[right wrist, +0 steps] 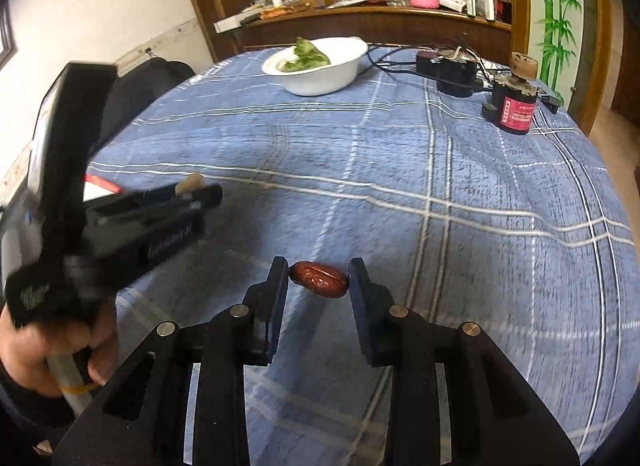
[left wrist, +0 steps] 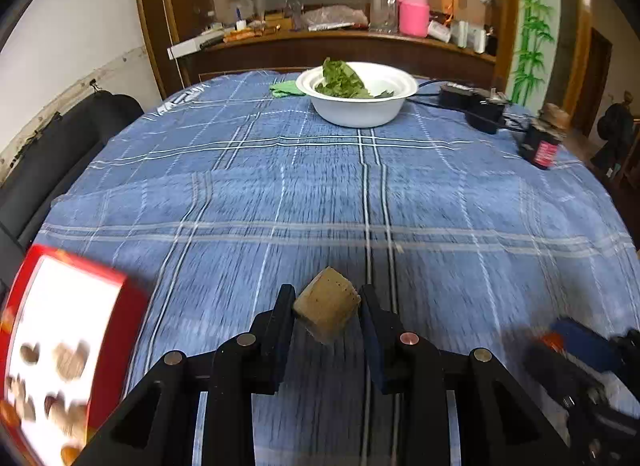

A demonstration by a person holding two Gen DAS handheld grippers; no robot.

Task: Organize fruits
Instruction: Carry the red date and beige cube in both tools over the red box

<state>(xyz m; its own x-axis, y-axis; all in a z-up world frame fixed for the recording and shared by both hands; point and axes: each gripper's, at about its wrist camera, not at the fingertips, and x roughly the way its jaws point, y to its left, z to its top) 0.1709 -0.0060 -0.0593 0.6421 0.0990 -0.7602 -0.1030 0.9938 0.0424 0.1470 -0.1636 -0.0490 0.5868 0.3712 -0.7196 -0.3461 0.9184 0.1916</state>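
Blue plaid tablecloth (left wrist: 320, 185), left gripper (left wrist: 326, 298) pinching tan chunk (left wrist: 327, 306), angled down

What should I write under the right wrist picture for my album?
Right gripper fingers pinch a red date above the blue plaid tablecloth, white bowl of greens behind.

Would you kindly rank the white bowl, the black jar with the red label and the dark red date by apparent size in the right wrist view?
1. White bowl of green leaves.
2. Black jar with red label.
3. Dark red date between the right gripper fingers; nearness to the camera enlarges it, yet it looks smallest.
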